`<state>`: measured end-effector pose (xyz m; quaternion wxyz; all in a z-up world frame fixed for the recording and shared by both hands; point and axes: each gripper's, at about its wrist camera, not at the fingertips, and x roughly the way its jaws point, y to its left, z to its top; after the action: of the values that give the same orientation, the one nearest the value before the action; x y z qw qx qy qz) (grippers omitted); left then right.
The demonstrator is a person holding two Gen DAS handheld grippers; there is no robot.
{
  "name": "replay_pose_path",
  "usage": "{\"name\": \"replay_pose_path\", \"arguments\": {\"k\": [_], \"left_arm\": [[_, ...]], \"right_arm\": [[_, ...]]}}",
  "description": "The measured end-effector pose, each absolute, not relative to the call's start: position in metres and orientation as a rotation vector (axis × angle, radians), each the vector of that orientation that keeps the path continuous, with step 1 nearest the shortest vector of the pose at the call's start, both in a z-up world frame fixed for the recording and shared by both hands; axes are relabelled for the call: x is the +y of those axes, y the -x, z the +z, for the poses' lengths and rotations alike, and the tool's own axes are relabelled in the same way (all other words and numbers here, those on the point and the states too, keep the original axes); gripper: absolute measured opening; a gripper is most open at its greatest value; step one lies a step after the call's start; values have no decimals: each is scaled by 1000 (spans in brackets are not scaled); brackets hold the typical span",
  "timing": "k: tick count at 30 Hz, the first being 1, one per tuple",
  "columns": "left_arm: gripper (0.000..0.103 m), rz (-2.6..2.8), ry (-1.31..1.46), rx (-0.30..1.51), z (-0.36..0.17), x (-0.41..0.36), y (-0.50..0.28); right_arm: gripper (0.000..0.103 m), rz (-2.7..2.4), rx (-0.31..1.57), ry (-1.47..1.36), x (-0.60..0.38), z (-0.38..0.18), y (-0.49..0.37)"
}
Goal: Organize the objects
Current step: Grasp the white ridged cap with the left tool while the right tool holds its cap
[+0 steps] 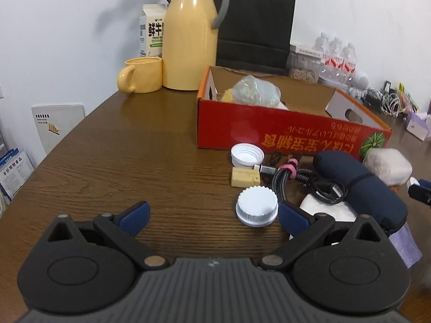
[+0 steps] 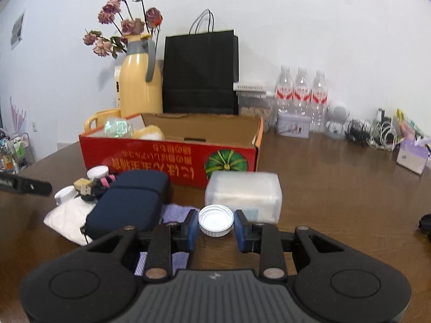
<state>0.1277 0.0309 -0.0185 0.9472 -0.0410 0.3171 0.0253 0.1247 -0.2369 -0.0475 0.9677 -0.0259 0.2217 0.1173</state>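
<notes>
Right gripper (image 2: pixel 216 227): its jaws sit closed on a white cap (image 2: pixel 216 220), a blue pad on each side of the rim. The cap is at the table's near edge of the clutter, open side up.
Left gripper (image 1: pixel 212 216): jaws spread wide, nothing between them; it hangs over bare table (image 1: pixel 134 156).
Ridged cap (image 1: pixel 257 207): just inside the left gripper's right pad, closed side up, not gripped.
Cap axis: the held cap is round, so no long axis; its mouth faces up and the pads bite across its width.
Near the held cap: a frosted plastic box (image 2: pixel 243 193) just behind, a purple cloth (image 2: pixel 175 212) to its left.
Pile: a dark pouch (image 2: pixel 129 202), its long axis running from near left to far right toward the red box; a white cloth (image 2: pixel 67 215), a coiled cable (image 1: pixel 309 180), a small tan block (image 1: pixel 245 177) and a third cap (image 1: pixel 247 155), mouth up.
Red box (image 2: pixel 172 158): open, beyond the pile; a wrapped bundle (image 1: pixel 254 91) and something yellow lie in its left end, the rest looks free.
Done: a few things appear boxed.
Left: most of the pile, by my reading; the held cap likely goes in next.
</notes>
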Motion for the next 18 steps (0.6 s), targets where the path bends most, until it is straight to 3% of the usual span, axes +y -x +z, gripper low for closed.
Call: {"name": "replay_pose_path", "arguments": {"k": [6, 12, 17, 18], "left_arm": [[101, 17, 112, 656, -26, 27, -139], [78, -17, 127, 658, -30, 22, -147], [40, -90, 167, 650, -31, 23, -146], [40, -105, 171, 646, -31, 22, -146]], "right_arm": [[27, 246, 438, 55, -232, -46, -126], [27, 246, 438, 53, -231, -47, -126], [27, 250, 440, 55, -230, -47, -127], [27, 251, 440, 55, -230, -47, -127]]}}
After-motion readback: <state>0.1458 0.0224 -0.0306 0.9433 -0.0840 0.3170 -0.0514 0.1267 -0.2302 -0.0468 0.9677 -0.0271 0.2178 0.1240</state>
